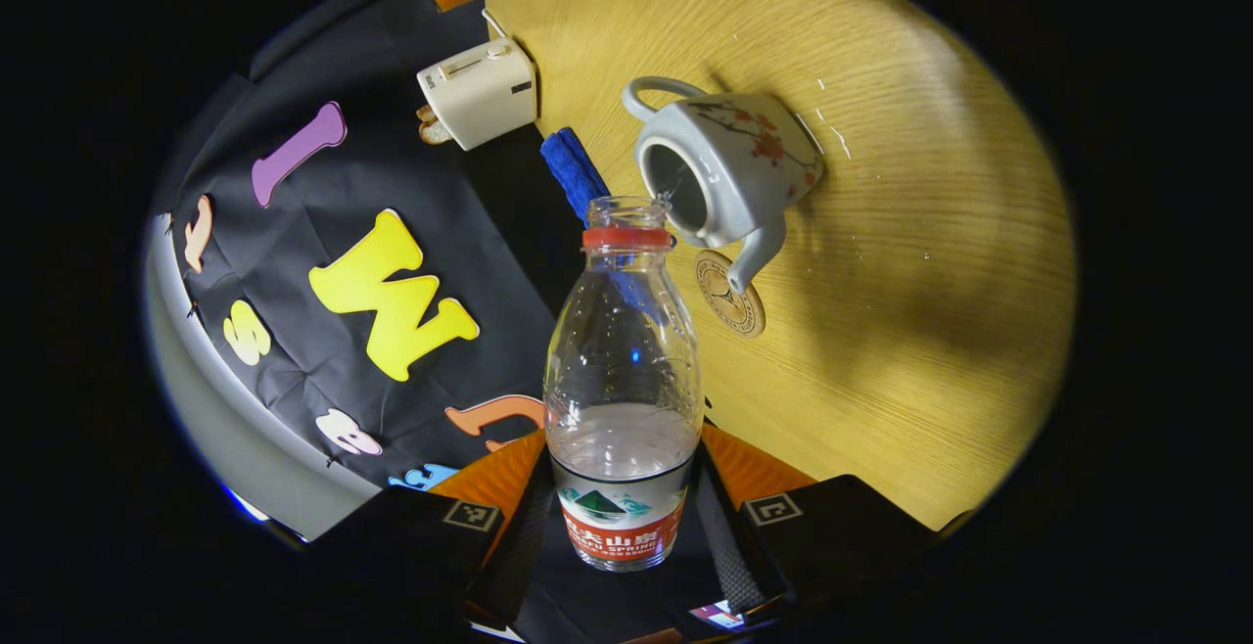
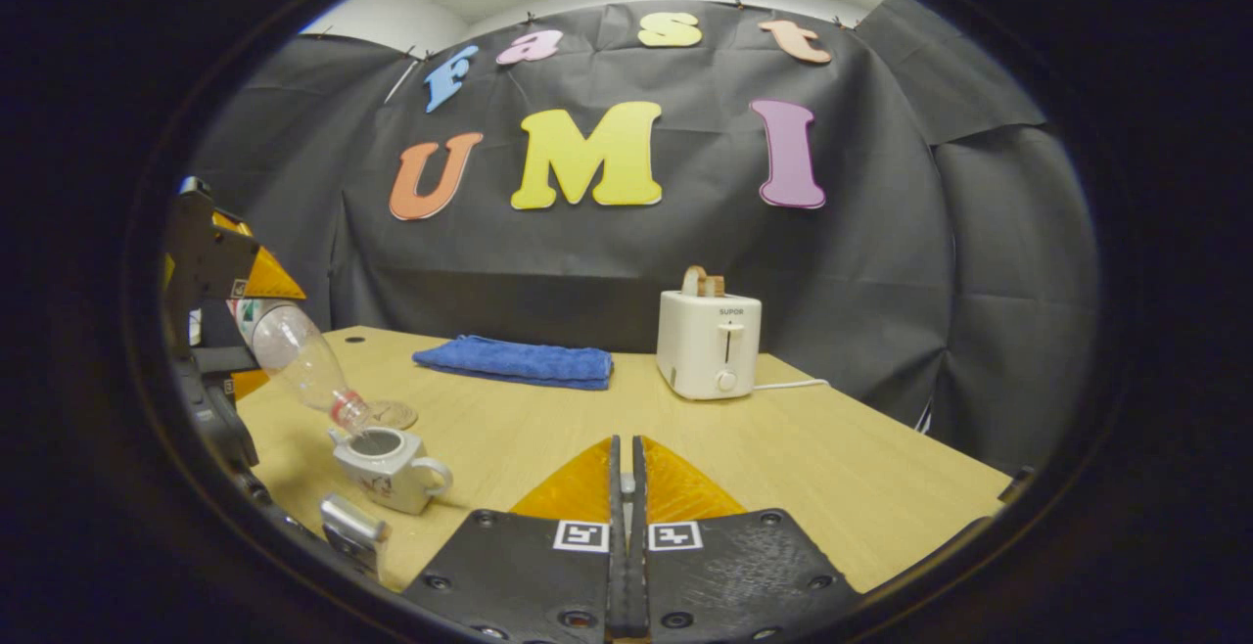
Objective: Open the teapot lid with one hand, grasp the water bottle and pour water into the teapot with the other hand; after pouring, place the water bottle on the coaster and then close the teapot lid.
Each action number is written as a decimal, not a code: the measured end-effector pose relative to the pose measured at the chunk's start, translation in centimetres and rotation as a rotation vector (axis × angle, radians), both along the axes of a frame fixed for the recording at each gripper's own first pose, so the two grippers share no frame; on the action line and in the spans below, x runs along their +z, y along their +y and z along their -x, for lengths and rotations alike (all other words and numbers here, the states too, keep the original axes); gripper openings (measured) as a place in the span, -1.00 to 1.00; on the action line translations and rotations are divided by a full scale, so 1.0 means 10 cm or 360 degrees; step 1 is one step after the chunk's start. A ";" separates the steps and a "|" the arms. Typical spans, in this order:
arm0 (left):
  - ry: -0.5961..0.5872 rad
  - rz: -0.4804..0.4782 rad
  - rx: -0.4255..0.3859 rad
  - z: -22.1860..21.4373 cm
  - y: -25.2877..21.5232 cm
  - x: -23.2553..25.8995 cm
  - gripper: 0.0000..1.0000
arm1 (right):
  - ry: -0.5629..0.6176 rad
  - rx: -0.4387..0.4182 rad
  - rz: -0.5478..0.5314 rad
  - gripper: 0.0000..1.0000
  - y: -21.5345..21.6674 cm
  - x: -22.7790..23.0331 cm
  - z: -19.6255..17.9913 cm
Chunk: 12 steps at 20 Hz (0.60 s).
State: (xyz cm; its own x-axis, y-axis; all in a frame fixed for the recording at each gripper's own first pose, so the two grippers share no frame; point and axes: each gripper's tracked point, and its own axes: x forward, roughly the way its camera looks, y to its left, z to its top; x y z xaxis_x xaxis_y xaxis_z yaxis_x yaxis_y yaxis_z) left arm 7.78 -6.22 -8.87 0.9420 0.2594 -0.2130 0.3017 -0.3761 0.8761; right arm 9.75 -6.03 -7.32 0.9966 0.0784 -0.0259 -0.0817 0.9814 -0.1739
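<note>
- while the left gripper [image 1: 626, 517] is clamping the water bottle [image 1: 623, 399] between both fingers low on its labelled body, the bottle is tipping neck-down toward the open teapot [image 1: 724, 169], and the pour is looking under way.
- the biggest risk, as i'm judging it, is water missing the opening: the bottle's mouth is sitting right at the rim rather than squarely over the middle, so a small wobble could be sending water onto the wooden table [image 1: 910, 262].
- a second risk is tilting too fast, since the smooth plastic could be slipping in that low grip.
- the right gripper [image 2: 624, 487] is hanging well apart from the pot with its jaws pressed together and nothing visible between them; i'm not seeing the teapot lid clearly, though a small pale piece by the pot at the edge of the right gripper view could be it.
- the bottle is clear plastic with a red ring under its uncapped neck and a red-and-white label, and it's looking around a third full.
- the teapot is pale grey ceramic with a red blossom sprig, a loop handle and a short spout, standing upright near the table's left side.
- the round coaster [image 1: 730, 294] is lying just beside the spout, waiting for the bottle.
- a folded blue towel [image 2: 514, 362] and a white toaster [image 2: 709, 345] are sitting farther back.
</note>
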 end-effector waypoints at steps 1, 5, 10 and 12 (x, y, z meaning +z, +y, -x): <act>0.0004 -0.0020 0.0005 0.01 0.00 0.02 0.51 | -0.0004 -0.0003 0.0005 -1.00 -0.01 0.00 0.00; 0.0012 -0.0100 -0.0003 -0.01 -0.03 0.14 0.51 | -0.0014 0.0003 0.0004 -1.00 -0.01 0.03 0.01; 0.0021 -0.0217 0.0003 0.00 -0.07 0.30 0.52 | -0.0024 0.0009 -0.0011 -1.00 -0.03 0.07 0.02; 0.0015 -0.0309 -0.0022 -0.02 -0.15 0.36 0.52 | -0.0025 0.0009 -0.0017 -1.00 -0.03 0.07 0.02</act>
State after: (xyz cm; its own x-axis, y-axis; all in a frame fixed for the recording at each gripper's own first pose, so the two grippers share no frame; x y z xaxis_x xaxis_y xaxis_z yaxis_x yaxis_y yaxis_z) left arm 7.95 -7.71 -5.23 0.9440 0.2834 -0.1687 0.3028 -0.5422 0.7838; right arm 9.53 -6.37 -6.61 0.9964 0.0839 -0.0092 -0.0843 0.9827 -0.1649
